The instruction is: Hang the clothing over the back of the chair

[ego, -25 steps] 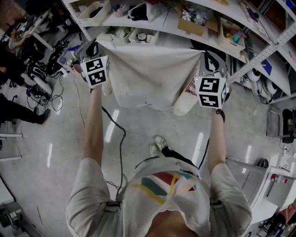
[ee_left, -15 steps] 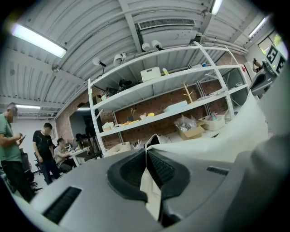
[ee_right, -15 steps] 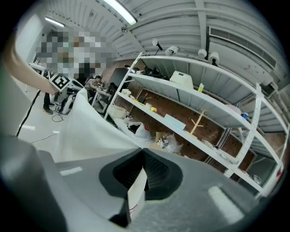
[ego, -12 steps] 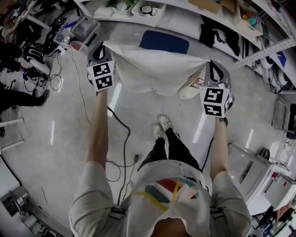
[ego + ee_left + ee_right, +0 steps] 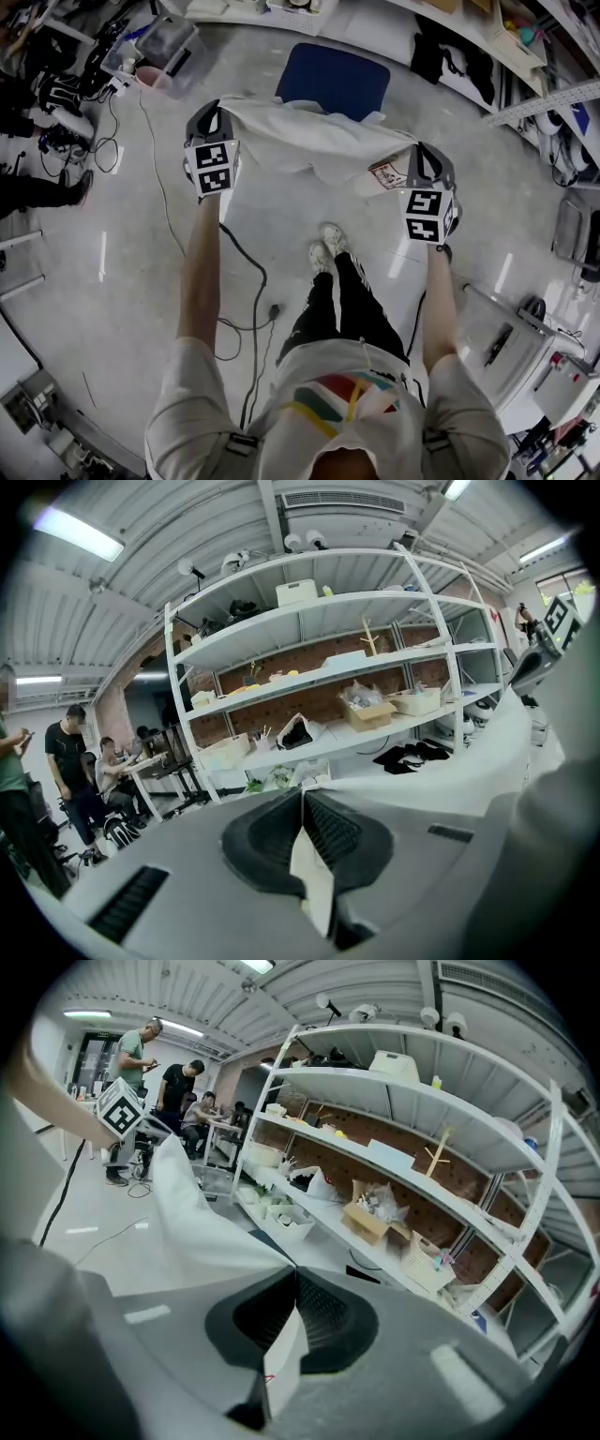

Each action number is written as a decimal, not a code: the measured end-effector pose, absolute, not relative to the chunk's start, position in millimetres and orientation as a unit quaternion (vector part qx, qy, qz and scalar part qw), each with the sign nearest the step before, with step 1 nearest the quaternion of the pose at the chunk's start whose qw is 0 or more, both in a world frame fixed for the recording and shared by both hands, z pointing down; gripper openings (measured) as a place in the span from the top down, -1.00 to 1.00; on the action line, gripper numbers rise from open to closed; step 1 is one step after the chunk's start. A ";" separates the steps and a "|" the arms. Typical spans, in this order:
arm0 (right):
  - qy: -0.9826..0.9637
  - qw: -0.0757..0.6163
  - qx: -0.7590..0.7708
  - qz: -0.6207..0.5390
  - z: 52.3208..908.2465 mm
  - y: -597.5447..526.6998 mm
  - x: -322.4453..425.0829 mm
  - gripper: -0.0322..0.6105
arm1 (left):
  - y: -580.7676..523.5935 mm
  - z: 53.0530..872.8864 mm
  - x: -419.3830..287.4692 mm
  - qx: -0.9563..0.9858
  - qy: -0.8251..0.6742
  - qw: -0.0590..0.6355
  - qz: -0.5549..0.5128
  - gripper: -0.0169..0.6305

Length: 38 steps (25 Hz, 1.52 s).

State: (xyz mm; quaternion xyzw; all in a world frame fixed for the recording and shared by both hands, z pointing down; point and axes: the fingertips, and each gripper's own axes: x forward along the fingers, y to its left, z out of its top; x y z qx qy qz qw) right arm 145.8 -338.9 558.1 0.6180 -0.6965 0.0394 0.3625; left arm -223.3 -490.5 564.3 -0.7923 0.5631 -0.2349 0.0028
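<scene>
Far off to my left, people [image 5: 70, 761] are standing and sitting together, and a black cable [image 5: 246, 281] is trailing across the pale floor [image 5: 122, 281] beside my left arm. I am holding my left gripper [image 5: 214, 114] out in front of me with its jaws pressed together on one top corner of the white garment [image 5: 309, 141]. In the left gripper view a fold of the cloth is sticking up between the ribbed black pads [image 5: 333, 832], pinched tight. From there the garment is stretching across toward my other hand as a broad, slightly sagging sheet, spread between the two grippers. Just beyond it the blue chair [image 5: 333, 80] is standing, and from my head view the cloth's far edge is overlapping the chair's near edge; whether it is touching the chair I cannot tell. My shoes [image 5: 328, 246] are showing on the floor on the near side of the cloth, between my two arms. A small tag [image 5: 386, 175] with red print is showing on the cloth towards my right side. My right gripper [image 5: 419, 155] is clamping the opposite top corner the same way, jaws closed on the fabric with a strip of it poking out between them. Past the chair and running off to the right, white metal shelving [image 5: 422, 1110] is carrying a cardboard box [image 5: 366, 1218] and other clutter.
</scene>
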 end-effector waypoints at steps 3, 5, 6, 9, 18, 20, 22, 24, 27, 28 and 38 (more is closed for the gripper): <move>-0.697 0.368 0.614 0.039 571.6 -340.8 144.5 0.88 | -491.8 578.8 -225.4 -0.794 0.553 0.014 -0.252 0.90; -0.698 0.371 0.612 0.037 579.5 -343.7 144.2 0.88 | -493.7 589.6 -226.9 -0.794 0.546 0.021 -0.266 0.90; -0.698 0.372 0.611 0.037 583.7 -344.2 144.0 0.88 | -494.1 594.7 -227.4 -0.794 0.544 0.021 -0.269 0.90; -0.698 0.375 0.609 0.037 594.9 -343.4 142.6 0.88 | -492.7 603.4 -229.4 -0.796 0.542 0.020 -0.268 0.90; -0.698 0.360 0.617 0.047 610.4 -341.6 141.7 0.88 | -490.2 612.0 -225.5 -0.797 0.549 0.011 -0.250 0.90; -0.699 0.354 0.620 0.049 610.6 -343.1 140.9 0.86 | -489.8 611.2 -222.5 -0.798 0.547 0.018 -0.252 0.90; -0.702 0.351 0.618 0.057 612.8 -344.0 139.0 0.77 | -489.3 610.1 -220.9 -0.799 0.543 0.022 -0.257 0.89; -0.707 0.347 0.612 0.069 616.6 -343.1 135.8 0.64 | -487.1 609.4 -221.5 -0.799 0.543 0.021 -0.258 0.89; -0.715 0.340 0.606 0.082 619.2 -338.8 131.5 0.48 | -480.1 612.4 -224.9 -0.799 0.546 0.011 -0.254 0.68; -0.716 0.340 0.604 0.083 619.8 -337.2 130.6 0.47 | -477.6 613.9 -226.5 -0.798 0.547 0.006 -0.254 0.63; -0.730 0.342 0.583 0.101 620.1 -315.6 122.9 0.16 | -449.3 606.8 -228.7 -0.796 0.557 -0.015 -0.236 0.62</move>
